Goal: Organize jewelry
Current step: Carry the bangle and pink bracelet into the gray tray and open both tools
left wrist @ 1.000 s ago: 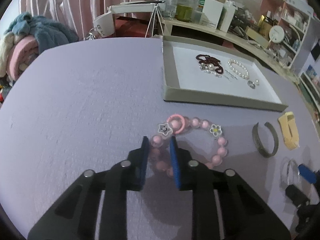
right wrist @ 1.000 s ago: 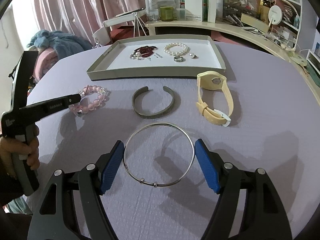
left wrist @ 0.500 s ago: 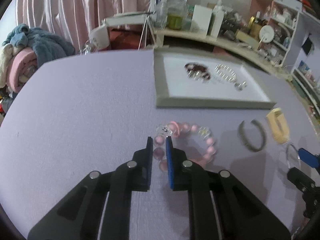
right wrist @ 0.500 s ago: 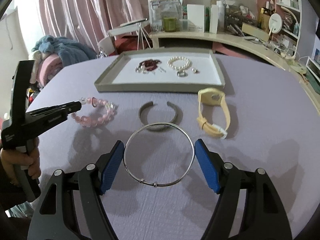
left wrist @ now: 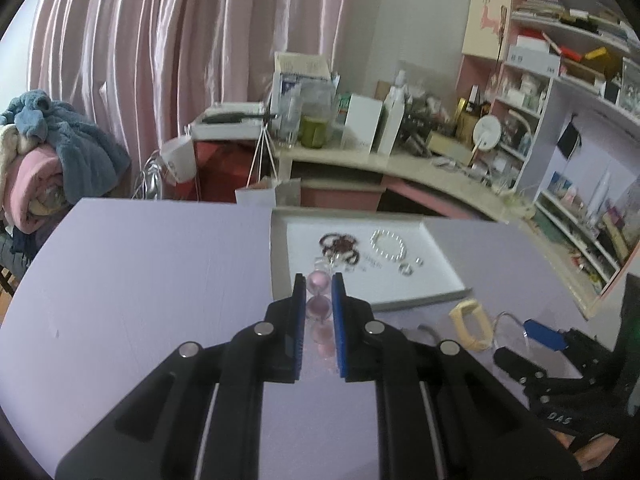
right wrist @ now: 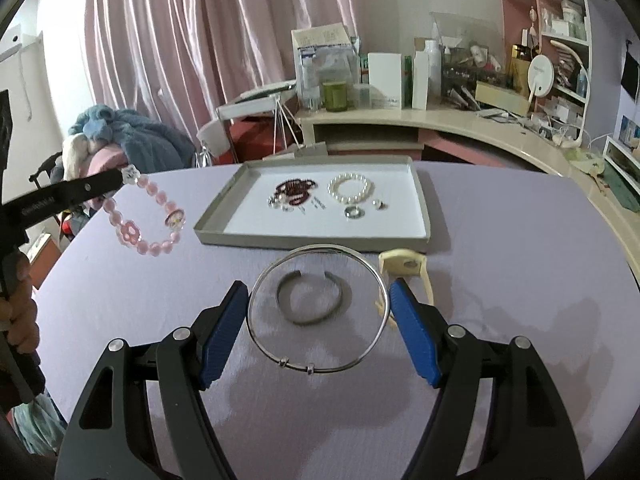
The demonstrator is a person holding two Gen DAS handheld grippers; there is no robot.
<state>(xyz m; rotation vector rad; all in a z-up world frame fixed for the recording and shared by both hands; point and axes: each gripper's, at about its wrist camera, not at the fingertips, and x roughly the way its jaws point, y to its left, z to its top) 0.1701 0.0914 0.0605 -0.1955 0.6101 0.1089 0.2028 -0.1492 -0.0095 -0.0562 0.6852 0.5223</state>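
Two bracelets are lifted off the table: left gripper fingers clench the pink bead bracelet; right gripper fingers grasp the silver bangle above a grey cuff, near the tray.

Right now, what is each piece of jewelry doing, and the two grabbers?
Left gripper: shut on the pink bead bracelet, which hangs in the air.
Right gripper: clamped on the silver bangle, lifted.
Grey cuff: lying on the table.
Yellow band: lying on the table.
Pearl bracelet: in the tray.
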